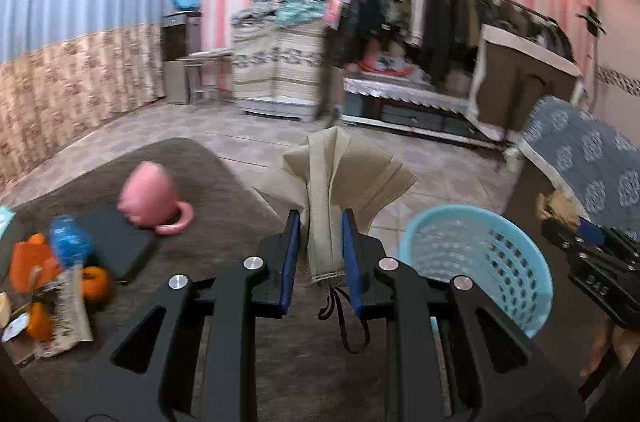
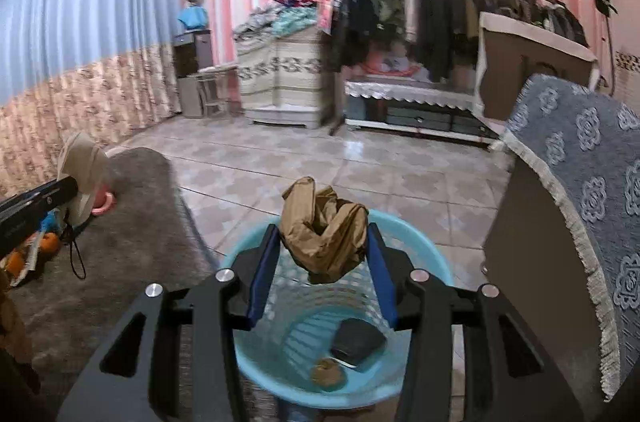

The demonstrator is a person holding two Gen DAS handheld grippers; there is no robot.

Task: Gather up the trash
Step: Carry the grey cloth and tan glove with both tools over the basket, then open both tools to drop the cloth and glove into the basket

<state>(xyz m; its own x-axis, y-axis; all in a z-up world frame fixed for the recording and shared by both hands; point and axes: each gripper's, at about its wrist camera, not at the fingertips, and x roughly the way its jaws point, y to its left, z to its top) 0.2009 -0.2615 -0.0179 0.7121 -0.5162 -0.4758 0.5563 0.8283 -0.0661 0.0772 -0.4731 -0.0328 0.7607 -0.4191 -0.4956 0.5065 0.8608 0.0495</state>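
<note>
My left gripper (image 1: 320,218) is shut on a beige face mask (image 1: 340,178) with dark ear loops hanging below; it hangs above the grey rug, left of the light blue basket (image 1: 516,262). My right gripper (image 2: 322,238) is shut on a crumpled brown paper wad (image 2: 324,226), directly over the basket (image 2: 424,262). Inside the basket lie a dark flat object (image 2: 358,342) and a small brown lump (image 2: 328,374). The right gripper (image 1: 560,222) also shows at the right edge of the left wrist view, and the left gripper (image 2: 80,188) with the mask (image 2: 82,158) at the left of the right wrist view.
On the grey rug (image 1: 192,182) lie a pink mug (image 1: 150,196), a dark flat pad (image 1: 116,242), a blue bottle (image 1: 68,242), oranges (image 1: 96,282) and wrappers (image 1: 68,306). A seat with a blue patterned cover (image 2: 580,158) stands right of the basket. Tiled floor (image 2: 320,150) lies beyond.
</note>
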